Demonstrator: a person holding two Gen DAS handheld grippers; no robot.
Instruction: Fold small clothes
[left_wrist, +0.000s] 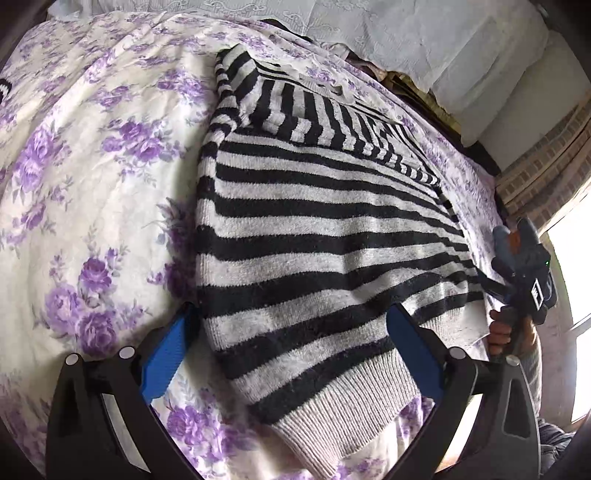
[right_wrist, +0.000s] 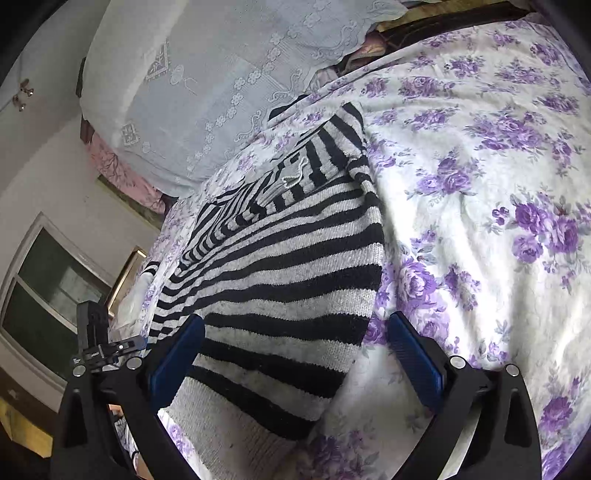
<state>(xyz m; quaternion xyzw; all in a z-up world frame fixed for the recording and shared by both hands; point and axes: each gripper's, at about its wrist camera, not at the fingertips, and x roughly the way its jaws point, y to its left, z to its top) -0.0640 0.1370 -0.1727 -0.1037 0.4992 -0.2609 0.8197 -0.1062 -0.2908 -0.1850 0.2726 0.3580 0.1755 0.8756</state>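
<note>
A: Where's the sweater (left_wrist: 317, 236)?

B: Flat on the bedspread (left_wrist: 92, 177), the white one with purple roses. Black and grey stripes, both sleeves folded in across the chest, ribbed grey hem (left_wrist: 332, 417) nearest the cameras. The neck end points toward the lace-covered pillows (right_wrist: 207, 92) at the head of the bed.

A: And the left gripper (left_wrist: 291, 354)?

B: Jaws spread wide, nothing clamped. One blue pad (left_wrist: 166, 362) sits over the bedspread just off the sweater's left edge, the other over the striped knit near the hem. I can't tell whether either pad touches the fabric.

A: The right gripper (right_wrist: 295, 354)?

B: Also wide open, gripping nothing. Its left pad (right_wrist: 177, 354) is over the stripes, the right one (right_wrist: 413, 358) over bare bedspread, so the sweater's right bottom corner lies between them.

A: Can you see one gripper from the other?

B: Yes. From the left wrist, the right one shows at the sweater's far side with a hand (left_wrist: 506, 332) around its handle. From the right wrist, part of the left one pokes in at the lower left, in front of a window (right_wrist: 48, 295).
</note>
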